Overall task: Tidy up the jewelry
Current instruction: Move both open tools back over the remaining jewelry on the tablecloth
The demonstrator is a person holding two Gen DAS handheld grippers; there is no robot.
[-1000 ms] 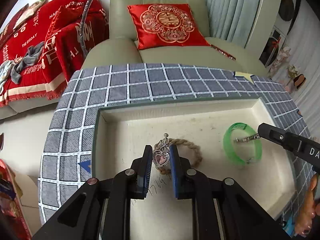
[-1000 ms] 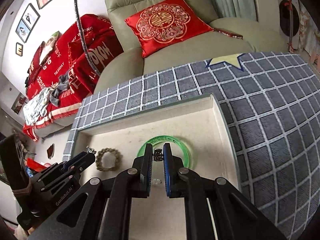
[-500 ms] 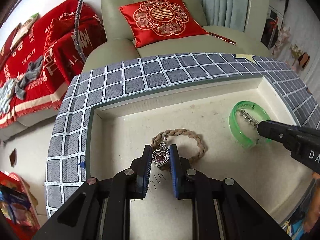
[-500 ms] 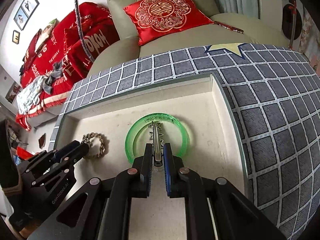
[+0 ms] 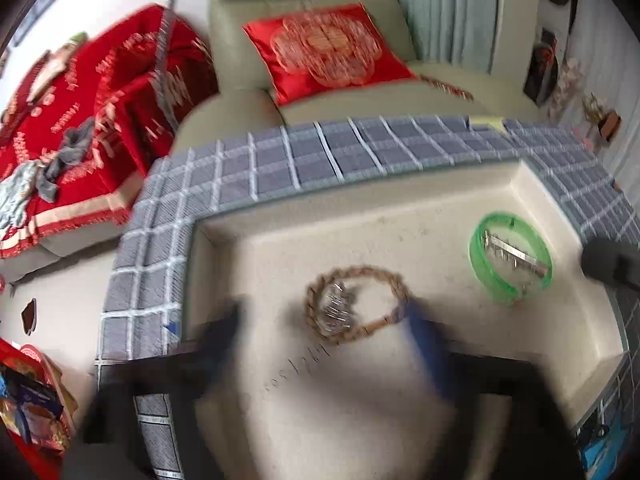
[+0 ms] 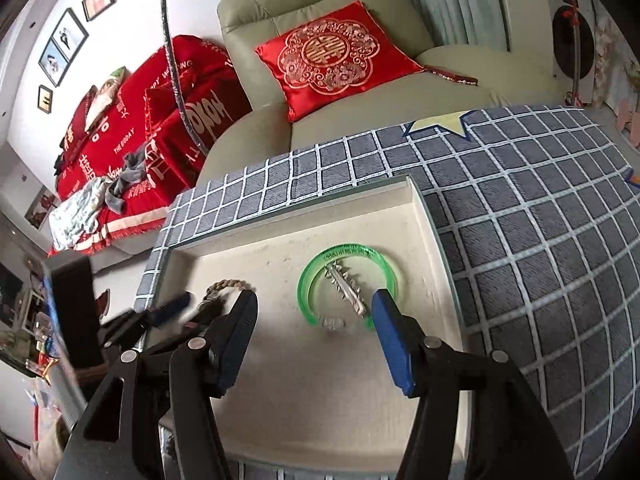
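A shallow cream tray (image 5: 400, 196) (image 6: 420, 216) lies on a grey checked cloth. In it a brown braided cord bracelet (image 5: 394, 280) (image 6: 224, 284) rings a silver heart pendant (image 5: 336, 310). A green bangle (image 5: 480, 264) (image 6: 308, 280) holds a silver chain piece (image 5: 512, 254) (image 6: 346, 290) inside it. My left gripper (image 5: 324, 324) is open and blurred, its fingers either side of the pendant. My right gripper (image 6: 314, 316) is open and empty, just in front of the bangle.
The checked cloth (image 6: 540, 240) covers the table around the tray. A beige armchair (image 6: 360, 112) with a red cushion (image 6: 336, 56) stands behind the table. A sofa with red covers (image 6: 140, 120) is at the left.
Both grippers have opened. The left let go of the heart pendant, which now lies inside the cord bracelet. The right let go of the chain piece, which lies inside the bangle.
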